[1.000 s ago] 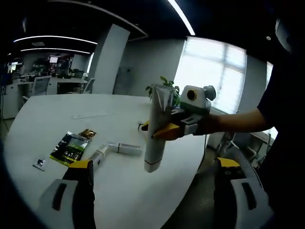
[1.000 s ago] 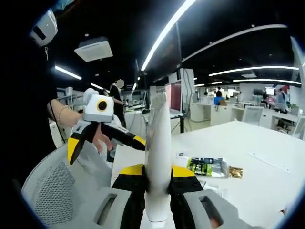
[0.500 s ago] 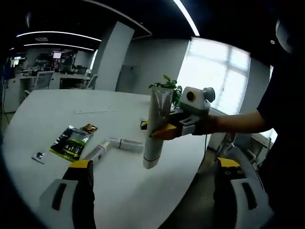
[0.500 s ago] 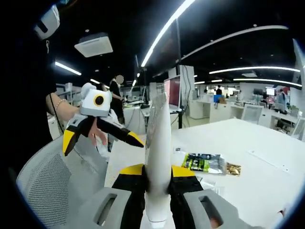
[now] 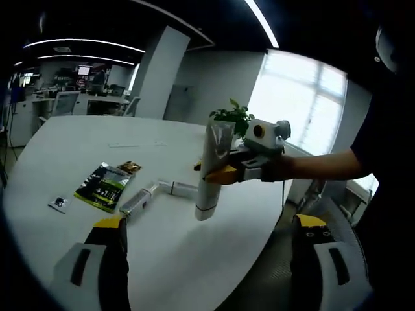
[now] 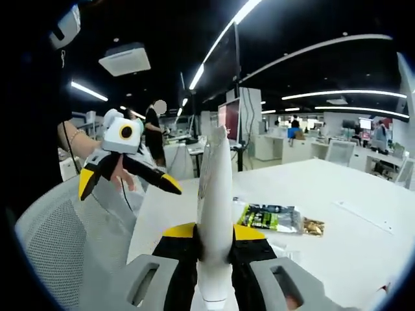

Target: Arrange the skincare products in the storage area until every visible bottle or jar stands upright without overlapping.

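Observation:
My right gripper is shut on a white skincare tube, which rises upright between its yellow-tipped jaws. From the left gripper view the same tube hangs cap-down just over the white table, with the right gripper clamped on its middle. Two more white tubes lie flat on the table, one near the held tube and one to its left. My left gripper stands wide open and holds nothing. In the right gripper view the left gripper hovers open over a chair.
A green packet, a small brown packet and a tiny sachet lie on the table. A potted plant stands behind the held tube. A grey mesh chair sits at the table's edge. Other people stand far off.
Both views have shifted with the hands. The left gripper has drawn a little farther from the held tube. The right gripper keeps its hold with the tube still upright.

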Demonstrator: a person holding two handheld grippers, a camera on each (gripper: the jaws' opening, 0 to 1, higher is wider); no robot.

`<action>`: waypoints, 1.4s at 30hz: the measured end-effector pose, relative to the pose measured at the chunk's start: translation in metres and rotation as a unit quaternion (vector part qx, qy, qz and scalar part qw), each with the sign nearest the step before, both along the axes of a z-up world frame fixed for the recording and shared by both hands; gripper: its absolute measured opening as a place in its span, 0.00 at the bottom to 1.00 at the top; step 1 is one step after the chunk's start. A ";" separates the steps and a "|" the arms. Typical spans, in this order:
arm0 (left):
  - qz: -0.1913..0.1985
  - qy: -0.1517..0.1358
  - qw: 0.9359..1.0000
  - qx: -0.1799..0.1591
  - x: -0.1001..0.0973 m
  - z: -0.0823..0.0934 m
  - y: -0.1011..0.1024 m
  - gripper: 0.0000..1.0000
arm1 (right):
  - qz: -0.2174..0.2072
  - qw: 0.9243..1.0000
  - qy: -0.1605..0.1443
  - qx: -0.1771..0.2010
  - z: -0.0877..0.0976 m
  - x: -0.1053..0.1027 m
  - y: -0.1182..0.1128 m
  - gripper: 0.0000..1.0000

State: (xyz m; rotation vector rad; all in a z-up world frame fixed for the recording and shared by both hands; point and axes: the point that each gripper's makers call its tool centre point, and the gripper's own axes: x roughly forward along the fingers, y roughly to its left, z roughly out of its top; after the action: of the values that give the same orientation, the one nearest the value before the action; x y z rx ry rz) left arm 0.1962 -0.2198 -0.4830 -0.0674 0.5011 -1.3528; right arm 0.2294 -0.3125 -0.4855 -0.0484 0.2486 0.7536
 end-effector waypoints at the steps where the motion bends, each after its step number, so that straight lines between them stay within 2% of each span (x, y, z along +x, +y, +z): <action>1: 0.002 0.001 1.000 0.002 0.001 -0.001 0.001 0.99 | 0.000 1.000 0.000 0.000 -0.001 0.001 0.000 0.08; 15: 0.015 0.000 1.000 0.006 0.009 -0.001 0.000 0.99 | 0.000 1.000 0.003 -0.007 -0.011 0.013 -0.007 0.08; 22: 0.024 0.005 1.000 0.015 0.009 -0.010 0.004 0.98 | -0.002 1.000 0.003 -0.009 -0.014 0.018 -0.011 0.08; 42: 0.040 0.011 0.999 0.026 0.012 -0.015 0.006 0.97 | -0.006 1.000 0.002 -0.008 -0.026 0.033 -0.028 0.09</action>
State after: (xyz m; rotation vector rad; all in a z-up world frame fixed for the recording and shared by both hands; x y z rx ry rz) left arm 0.2087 -0.2140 -0.4976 -0.0597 0.5461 -1.2605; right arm 0.2621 -0.3409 -0.5111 -0.0611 0.2594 0.7389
